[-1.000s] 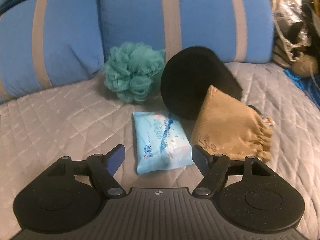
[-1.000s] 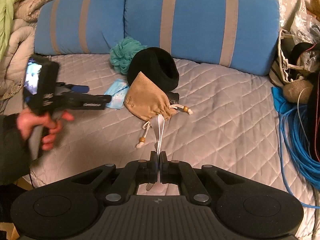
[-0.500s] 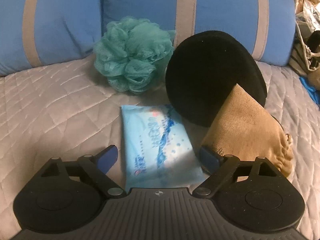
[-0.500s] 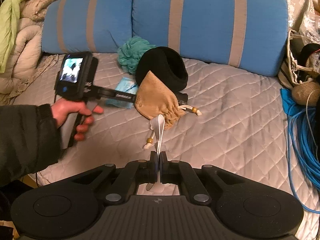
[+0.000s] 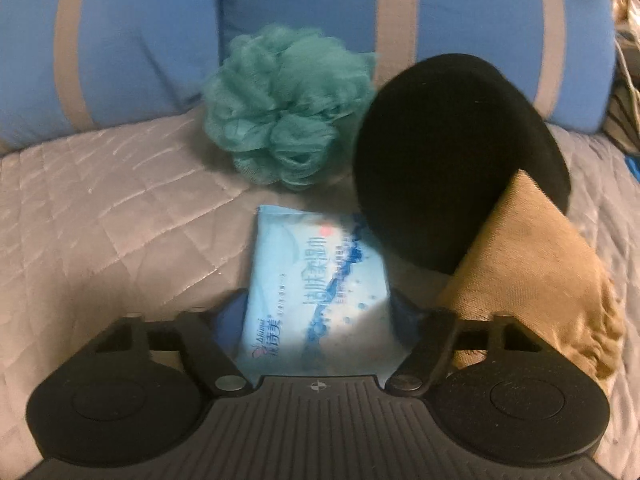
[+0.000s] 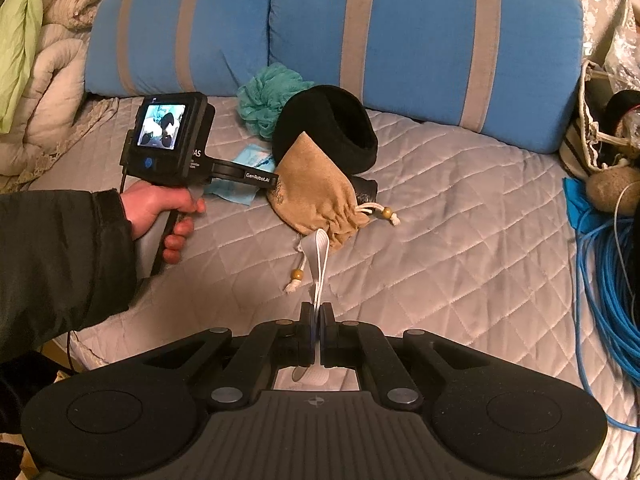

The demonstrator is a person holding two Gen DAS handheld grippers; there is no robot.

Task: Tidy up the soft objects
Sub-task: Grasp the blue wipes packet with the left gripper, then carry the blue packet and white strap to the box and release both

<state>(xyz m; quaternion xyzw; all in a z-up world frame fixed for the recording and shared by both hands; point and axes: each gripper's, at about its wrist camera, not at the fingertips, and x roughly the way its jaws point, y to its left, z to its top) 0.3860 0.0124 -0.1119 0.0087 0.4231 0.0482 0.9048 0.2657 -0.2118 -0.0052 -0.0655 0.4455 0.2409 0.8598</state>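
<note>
A light blue wipes pack lies on the grey quilt between the fingers of my left gripper. Its jaws are closing, and the blue pads touch the pack's two long edges. Behind the pack sit a teal bath pouf and a black knit hat, with a tan drawstring pouch leaning on the hat. In the right wrist view a person's hand holds the left gripper by the pouch. My right gripper is shut on a white strap above the quilt.
Two blue pillows with beige stripes line the back of the bed. Piled blankets fill the left side. Coiled blue cable and bags crowd the right edge. Bare quilt stretches right of the pouch.
My left gripper moved forward and down over the wipes pack; its jaws widened, then narrowed onto the pack's sides. The right gripper kept still, shut on the strap.
</note>
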